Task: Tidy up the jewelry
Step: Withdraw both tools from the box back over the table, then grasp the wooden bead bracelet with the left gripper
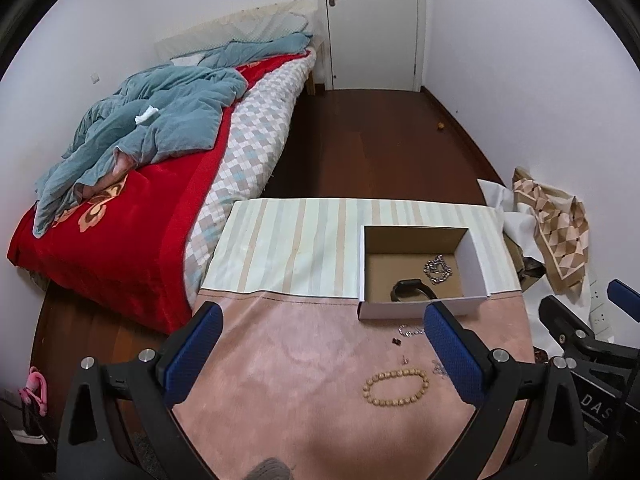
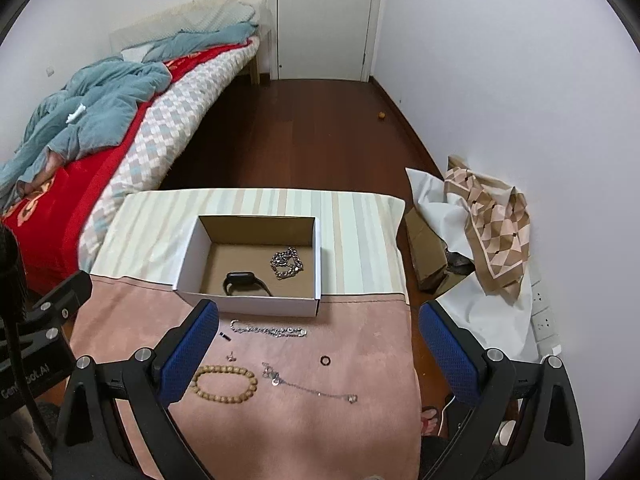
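An open cardboard box (image 2: 192,254) (image 1: 476,256) stands on the cloth-covered table and holds a black watch (image 2: 244,282) (image 1: 412,288) and a coiled silver chain (image 2: 286,263) (image 1: 437,269). In front of it on the pink cloth lie a silver chain bracelet (image 2: 268,330), a wooden bead bracelet (image 2: 224,385) (image 1: 395,387), a thin silver necklace (image 2: 308,388), a black ring (image 2: 326,360), a small dark clip (image 2: 225,336) and a tiny earring (image 2: 231,356). My left gripper (image 1: 322,352) is open above the pink cloth, left of the beads. My right gripper (image 2: 320,356) is open over the jewelry.
The table (image 2: 360,216) has a striped cloth at the back and pink cloth in front. A bed (image 1: 132,184) with red and blue bedding stands to the left. A patterned scarf, paper and a cardboard box (image 2: 480,216) lie on the floor at right, by the wall. A door (image 2: 324,16) is at the back.
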Action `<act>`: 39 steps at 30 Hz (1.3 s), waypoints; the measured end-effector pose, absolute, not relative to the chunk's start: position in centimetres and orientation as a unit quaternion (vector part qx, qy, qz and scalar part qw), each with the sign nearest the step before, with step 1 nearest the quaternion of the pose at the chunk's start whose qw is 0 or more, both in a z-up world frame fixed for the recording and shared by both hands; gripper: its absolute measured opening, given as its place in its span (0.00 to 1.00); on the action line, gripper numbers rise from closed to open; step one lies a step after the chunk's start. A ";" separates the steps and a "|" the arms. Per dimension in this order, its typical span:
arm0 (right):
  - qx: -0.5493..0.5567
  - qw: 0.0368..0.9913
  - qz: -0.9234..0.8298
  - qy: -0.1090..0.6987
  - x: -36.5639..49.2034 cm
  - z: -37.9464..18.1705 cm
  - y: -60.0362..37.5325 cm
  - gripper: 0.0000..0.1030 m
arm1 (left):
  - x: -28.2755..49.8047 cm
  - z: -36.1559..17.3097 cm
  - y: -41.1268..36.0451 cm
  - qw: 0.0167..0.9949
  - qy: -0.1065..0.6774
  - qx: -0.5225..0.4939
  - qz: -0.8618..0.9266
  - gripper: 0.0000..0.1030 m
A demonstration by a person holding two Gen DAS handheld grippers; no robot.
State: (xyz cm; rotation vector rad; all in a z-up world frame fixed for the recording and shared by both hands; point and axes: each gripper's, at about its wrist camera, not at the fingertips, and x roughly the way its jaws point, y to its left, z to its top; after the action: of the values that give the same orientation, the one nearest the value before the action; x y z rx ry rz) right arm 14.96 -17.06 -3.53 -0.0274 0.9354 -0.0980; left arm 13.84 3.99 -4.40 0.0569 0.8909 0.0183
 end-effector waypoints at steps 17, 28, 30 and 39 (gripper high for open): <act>0.056 0.884 -0.050 0.462 9.5 -5.7 -19.5 0.94 | 11.6 -9.8 5.9 0.888 0.455 0.043 0.056 1.00; 0.108 0.821 -0.040 0.559 9.7 -18.1 -22.6 0.55 | 15.0 -22.1 3.8 0.813 0.581 0.042 0.004 0.99; 0.107 0.817 -0.047 0.564 9.9 -19.1 -23.0 0.55 | 15.6 -23.5 3.1 0.804 0.594 0.039 -0.011 0.94; 0.107 0.811 -0.073 0.571 11.2 -21.3 -24.6 0.55 | 15.5 -25.9 -0.3 0.789 0.609 0.052 -0.059 0.65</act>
State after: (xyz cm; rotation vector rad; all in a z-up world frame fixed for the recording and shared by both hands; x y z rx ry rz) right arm 11.23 -24.64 -21.32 0.2294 1.2202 -0.1569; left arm 15.48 -0.31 -25.94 0.1129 1.3120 -0.1262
